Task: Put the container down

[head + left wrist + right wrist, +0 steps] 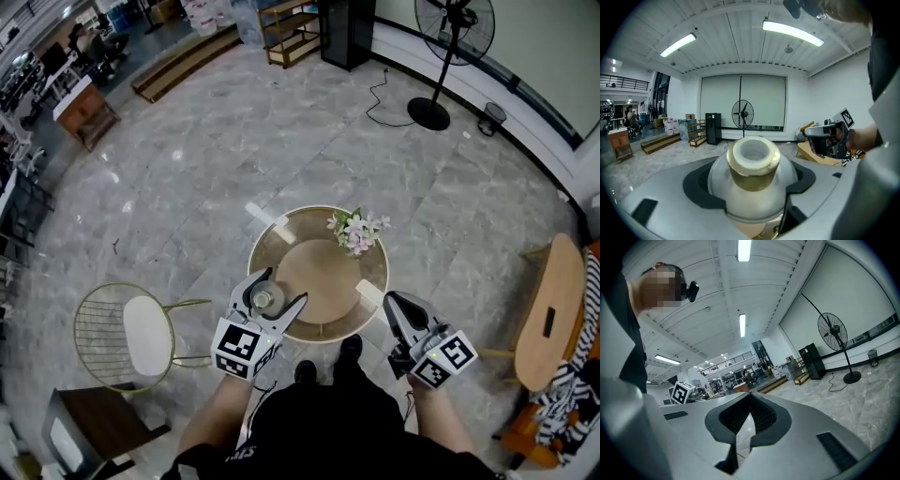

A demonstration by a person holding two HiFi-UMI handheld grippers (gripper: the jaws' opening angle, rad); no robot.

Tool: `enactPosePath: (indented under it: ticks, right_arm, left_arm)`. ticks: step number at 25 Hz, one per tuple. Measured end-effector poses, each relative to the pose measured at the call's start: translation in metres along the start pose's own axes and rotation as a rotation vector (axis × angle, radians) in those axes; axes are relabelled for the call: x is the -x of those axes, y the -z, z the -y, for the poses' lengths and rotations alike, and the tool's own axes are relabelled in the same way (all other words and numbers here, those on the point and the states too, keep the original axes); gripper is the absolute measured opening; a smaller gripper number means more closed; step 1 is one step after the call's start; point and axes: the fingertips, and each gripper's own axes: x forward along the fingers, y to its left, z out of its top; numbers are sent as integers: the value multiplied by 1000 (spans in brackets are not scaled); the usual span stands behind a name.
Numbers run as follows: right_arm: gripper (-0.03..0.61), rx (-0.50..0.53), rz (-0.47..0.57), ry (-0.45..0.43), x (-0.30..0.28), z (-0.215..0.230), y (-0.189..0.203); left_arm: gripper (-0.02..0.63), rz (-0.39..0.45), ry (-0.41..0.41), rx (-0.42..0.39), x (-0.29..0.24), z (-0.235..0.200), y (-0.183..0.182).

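Observation:
In the left gripper view a frosted round container [752, 187] with a gold neck and a white rim sits upright between the jaws. My left gripper [279, 292] is shut on this container [265, 299], held over the near left edge of the round gold-topped table [323, 272]. My right gripper [392, 302] hovers at the table's near right edge. Its jaws [743, 427] are shut with only a thin slit between them and nothing inside. From the left gripper view, the right gripper [829, 138] shows off to the right at about the same height.
A bunch of pale flowers [356, 230] lies on the far right part of the table. A wire chair with a white seat [141, 333] stands to the left, a wooden bench [544, 309] to the right, and a standing fan [441, 56] far behind.

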Motion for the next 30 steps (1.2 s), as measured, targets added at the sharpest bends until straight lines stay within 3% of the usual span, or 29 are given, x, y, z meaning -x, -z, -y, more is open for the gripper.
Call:
enactPosePath:
  ticks: [6, 12, 19, 30]
  right_arm:
    - [15, -4, -39, -12, 2, 58, 0]
    - [15, -32, -73, -3, -9, 92, 23]
    - [15, -66, -78, 43, -41, 122, 60]
    - [15, -87, -190, 37, -64, 170, 157]
  left_arm:
    - [347, -26, -15, 1, -52, 14, 0]
    - [347, -65, 20, -5, -96, 22, 25]
    - [347, -113, 73, -7, -139, 8, 77]
    - [347, -170, 109, -18, -212, -1, 166]
